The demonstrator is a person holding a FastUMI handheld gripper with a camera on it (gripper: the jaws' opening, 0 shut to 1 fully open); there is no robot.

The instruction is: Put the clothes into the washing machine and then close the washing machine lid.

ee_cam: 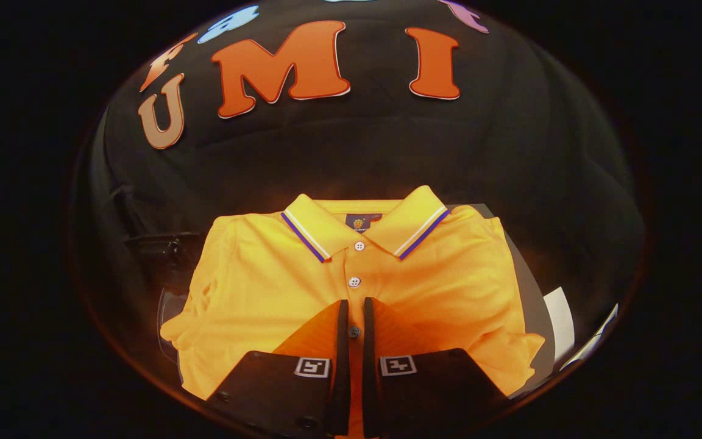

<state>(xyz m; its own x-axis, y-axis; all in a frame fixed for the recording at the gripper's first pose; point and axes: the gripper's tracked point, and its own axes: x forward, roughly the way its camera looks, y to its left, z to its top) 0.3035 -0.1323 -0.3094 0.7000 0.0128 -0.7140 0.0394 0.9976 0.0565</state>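
Tongs nearly closed, gripping nothing, over folded yellow polo shirt with striped collar.

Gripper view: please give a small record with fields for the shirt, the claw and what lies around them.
shirt: yellow polo shirt, folded flat, collar far from the claw
buttons: two white buttons beyond the fingers
claw: claw nearly closed, narrow gap, over the placket
grip: cannot tell whether it pinches the cloth
side: white sheet beside the shirt
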